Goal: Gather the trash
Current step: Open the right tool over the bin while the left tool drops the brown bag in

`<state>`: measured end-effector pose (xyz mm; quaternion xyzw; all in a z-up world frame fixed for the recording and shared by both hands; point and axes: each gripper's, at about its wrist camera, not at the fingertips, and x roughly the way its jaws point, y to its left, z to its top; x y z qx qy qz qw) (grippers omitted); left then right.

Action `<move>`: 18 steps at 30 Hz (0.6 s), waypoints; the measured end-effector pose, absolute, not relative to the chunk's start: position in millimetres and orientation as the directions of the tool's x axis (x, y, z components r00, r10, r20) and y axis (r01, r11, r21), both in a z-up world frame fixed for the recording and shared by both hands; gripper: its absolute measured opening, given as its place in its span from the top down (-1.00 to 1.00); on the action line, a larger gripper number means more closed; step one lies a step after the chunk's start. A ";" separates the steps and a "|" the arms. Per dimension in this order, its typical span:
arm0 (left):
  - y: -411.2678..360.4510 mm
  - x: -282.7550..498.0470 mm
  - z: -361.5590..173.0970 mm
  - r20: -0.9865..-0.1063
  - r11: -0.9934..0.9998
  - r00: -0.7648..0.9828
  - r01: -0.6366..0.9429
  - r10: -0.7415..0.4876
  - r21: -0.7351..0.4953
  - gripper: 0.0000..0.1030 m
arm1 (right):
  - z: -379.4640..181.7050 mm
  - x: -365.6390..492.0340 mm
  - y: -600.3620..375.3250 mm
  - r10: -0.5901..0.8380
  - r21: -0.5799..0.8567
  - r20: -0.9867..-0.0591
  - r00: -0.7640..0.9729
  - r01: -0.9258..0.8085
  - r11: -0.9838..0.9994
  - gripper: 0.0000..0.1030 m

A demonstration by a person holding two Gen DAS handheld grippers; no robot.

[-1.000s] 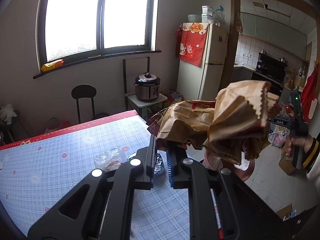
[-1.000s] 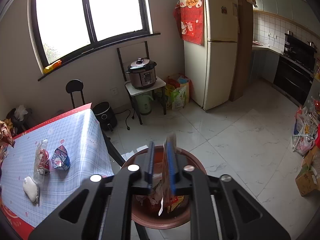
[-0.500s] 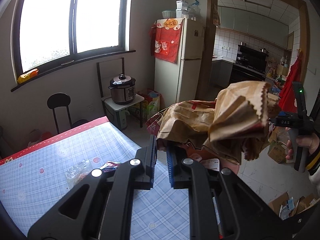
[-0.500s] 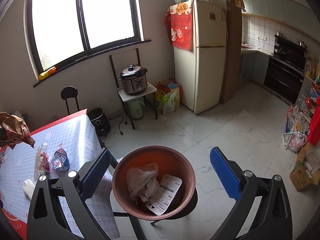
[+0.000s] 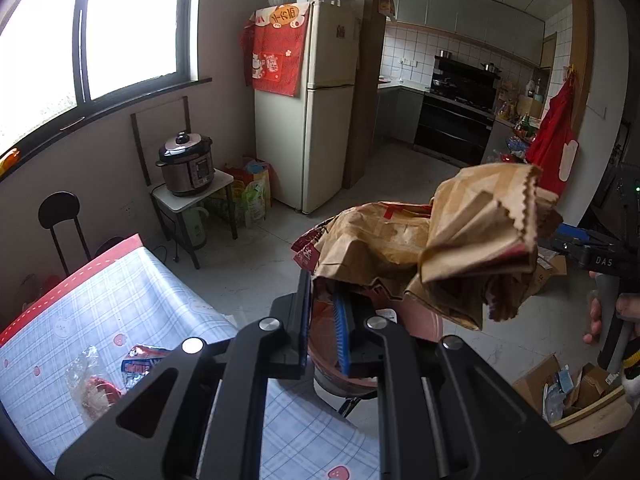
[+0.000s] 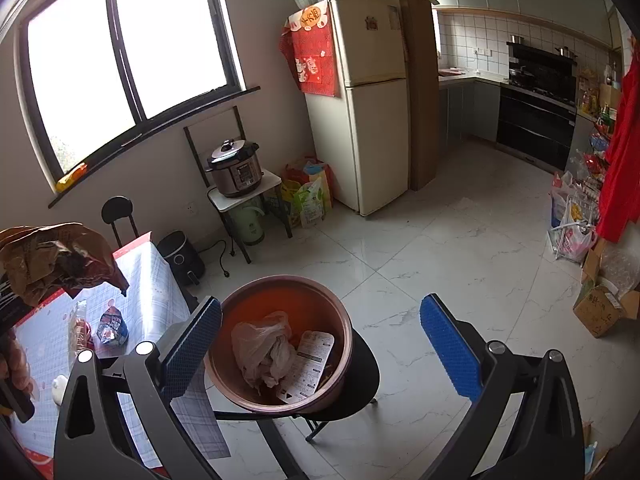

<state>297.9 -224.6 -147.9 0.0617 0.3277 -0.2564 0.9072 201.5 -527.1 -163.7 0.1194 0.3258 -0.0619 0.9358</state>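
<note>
The landmark here is the bin [image 6: 280, 340], a reddish-brown tub sitting on a black stool just off the corner of the table [image 5: 100, 292]. The left gripper [image 5: 322, 320] is clenched on a crumpled brown paper bag [image 5: 420, 248], pinching it by one lower edge so that the bulk of the bag stands up and to the right, above and slightly short of the bin; in the right wrist view the bag [image 6: 52, 260] hangs over the table edge, to the left of the bin and not yet over its mouth. The right gripper [image 6: 320, 340] is released, its blue pads spread wide on either side of the bin, holding nothing, and hovers over it. Inside the bin lie a wadded plastic bag [image 6: 264, 344] and a printed card [image 6: 310, 360]. On the table beside the bin remain a blue and red wrapper [image 6: 112, 324], a clear packet with red inside [image 6: 78, 326] and a small white lump [image 6: 60, 386]. The step in hand looks like carrying the bag to the bin. The next move likely calls for bringing the left gripper across until the bag's bulk sits over the opening, then letting go; being wide and held off-centre, the bag could catch the rim or tip out.
</note>
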 end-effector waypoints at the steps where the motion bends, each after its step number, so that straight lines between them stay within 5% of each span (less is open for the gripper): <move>1: -234.2 301.6 -150.3 -0.634 0.854 0.642 0.517 -0.432 -0.058 0.71 | -164.5 199.6 -531.4 -0.041 0.188 -0.625 0.780 0.200 0.962 -0.90; 18: -328.7 362.7 -183.4 -0.718 0.825 0.522 0.549 -0.461 -0.131 0.53 | -181.4 175.6 -556.7 -0.082 0.195 -0.652 0.753 0.272 0.942 -0.90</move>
